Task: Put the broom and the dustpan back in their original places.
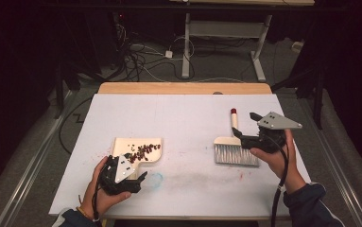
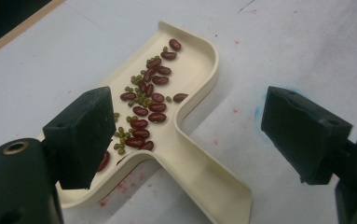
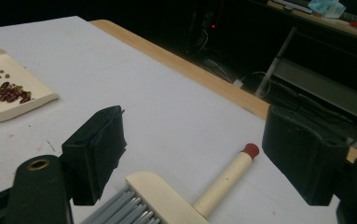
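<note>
A cream dustpan [image 1: 122, 144] [image 2: 199, 172] lies on the white table cover, holding red beans [image 1: 145, 150] [image 2: 149, 109] and small green beans. My left gripper [image 1: 138, 182] [image 2: 190, 135] is open just behind the pan, its jaws apart on either side of the pan's handle without touching it. A cream hand brush [image 1: 233, 146] [image 3: 167, 196] with grey bristles and a red-tipped handle lies flat at the right. My right gripper [image 1: 245, 135] [image 3: 195, 154] is open over the brush, jaws wide on either side of its handle.
The white cover [image 1: 183, 118] spans the table, with a wooden edge [image 1: 183, 88] at the back. Faint red and blue smudges [image 1: 156, 178] mark the cover near the front. Cables and a desk frame [image 1: 188, 42] stand on the floor beyond.
</note>
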`<state>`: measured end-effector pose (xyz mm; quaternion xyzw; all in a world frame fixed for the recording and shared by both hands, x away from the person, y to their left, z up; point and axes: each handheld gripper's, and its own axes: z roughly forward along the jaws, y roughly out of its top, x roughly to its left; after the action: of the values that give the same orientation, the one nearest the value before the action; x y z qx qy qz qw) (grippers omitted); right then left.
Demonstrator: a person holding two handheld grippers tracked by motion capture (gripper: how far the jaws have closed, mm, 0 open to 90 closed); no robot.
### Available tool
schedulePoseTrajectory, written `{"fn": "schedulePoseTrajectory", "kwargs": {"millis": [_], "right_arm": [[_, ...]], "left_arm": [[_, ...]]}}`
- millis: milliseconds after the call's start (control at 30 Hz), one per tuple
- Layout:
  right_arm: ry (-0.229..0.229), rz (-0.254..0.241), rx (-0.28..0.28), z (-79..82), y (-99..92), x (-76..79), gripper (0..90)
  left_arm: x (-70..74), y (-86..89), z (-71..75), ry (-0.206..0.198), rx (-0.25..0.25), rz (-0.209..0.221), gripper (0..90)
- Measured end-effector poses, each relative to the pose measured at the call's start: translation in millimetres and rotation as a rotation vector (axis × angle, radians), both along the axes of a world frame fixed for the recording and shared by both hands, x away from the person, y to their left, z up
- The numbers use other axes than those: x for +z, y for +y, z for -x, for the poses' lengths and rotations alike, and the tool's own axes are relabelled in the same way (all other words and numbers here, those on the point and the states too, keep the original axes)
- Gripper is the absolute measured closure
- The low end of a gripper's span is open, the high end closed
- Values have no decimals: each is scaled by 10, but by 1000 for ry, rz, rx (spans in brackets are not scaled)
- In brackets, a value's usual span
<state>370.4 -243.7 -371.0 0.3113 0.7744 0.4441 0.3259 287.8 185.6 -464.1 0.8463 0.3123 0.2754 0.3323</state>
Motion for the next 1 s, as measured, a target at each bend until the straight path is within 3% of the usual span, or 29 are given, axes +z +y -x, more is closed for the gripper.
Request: {"fn": "schedulePoseTrajectory", "kwargs": {"millis": [467,1000], "right_arm": [[-22,33,47,198,25,-78,214],[-30,28,58,323,-87,-212,212]], "left_arm": [[3,-8,6,-6,-3,-8,168],[-5,-21,10,-4,-12,-17,168]]}}
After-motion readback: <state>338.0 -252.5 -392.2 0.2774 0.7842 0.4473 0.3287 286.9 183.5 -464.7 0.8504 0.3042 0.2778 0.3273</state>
